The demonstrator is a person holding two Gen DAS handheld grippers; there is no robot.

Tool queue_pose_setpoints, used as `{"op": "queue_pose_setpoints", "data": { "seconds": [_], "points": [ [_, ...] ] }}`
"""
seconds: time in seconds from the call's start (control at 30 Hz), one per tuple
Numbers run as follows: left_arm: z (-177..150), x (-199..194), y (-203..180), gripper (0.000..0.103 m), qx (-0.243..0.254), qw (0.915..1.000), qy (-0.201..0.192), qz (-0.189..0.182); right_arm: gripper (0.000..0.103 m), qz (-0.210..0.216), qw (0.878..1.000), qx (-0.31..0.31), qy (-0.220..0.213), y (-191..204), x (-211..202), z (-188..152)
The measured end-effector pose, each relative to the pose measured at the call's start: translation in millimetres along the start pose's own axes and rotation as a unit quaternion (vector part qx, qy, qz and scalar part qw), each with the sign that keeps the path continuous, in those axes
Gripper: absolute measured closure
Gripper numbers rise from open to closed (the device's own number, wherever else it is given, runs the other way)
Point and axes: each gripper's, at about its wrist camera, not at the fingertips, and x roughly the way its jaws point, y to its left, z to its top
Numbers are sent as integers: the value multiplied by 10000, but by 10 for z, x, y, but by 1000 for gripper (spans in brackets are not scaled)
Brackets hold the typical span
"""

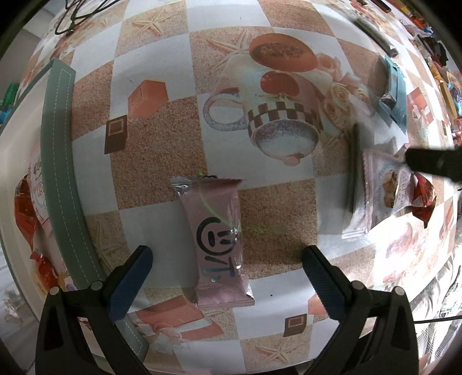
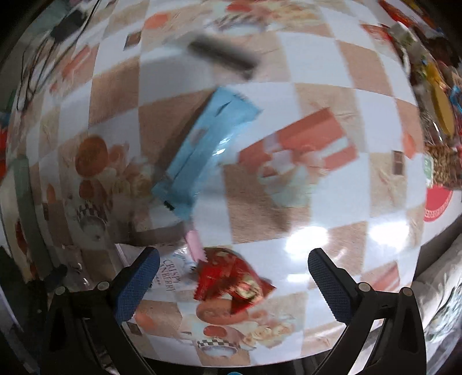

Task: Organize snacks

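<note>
A pink snack bar with a black smiley logo lies flat on the patterned tablecloth, between the fingers of my open left gripper, which hovers just above it. My right gripper is open over a red foil snack, beside a clear cranberry crisp packet. A light blue bar lies further ahead of it, and a dark bar beyond that. In the left wrist view the cranberry packet, red snack and blue bar sit at the right, under the other gripper's dark arm.
A grey-green stitched tray rim curves along the left, with red and white snack packets inside. A pile of mixed snacks lines the far right table edge. Cables lie at the top left.
</note>
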Motion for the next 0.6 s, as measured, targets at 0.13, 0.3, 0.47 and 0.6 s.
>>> {"op": "queue_pose_setpoints", "data": {
  "seconds": [0.13, 0.3, 0.47, 0.6],
  "points": [
    [2, 6, 1, 0, 6, 10000, 1, 0, 0, -121, 9992, -349, 136, 43, 115, -96],
    [-19, -28, 12, 0, 12, 10000, 24, -3, 0, -334, 9986, -306, 277, -239, 190, -221],
    [-23, -13, 1, 0, 4, 10000, 14, 0, 0, -119, 9999, 16, -23, -414, 4, -132],
    [-8, 3, -2, 0, 4, 10000, 53, 2, 0, 19, 9997, -45, -255, -236, -109, 84]
  ]
}}
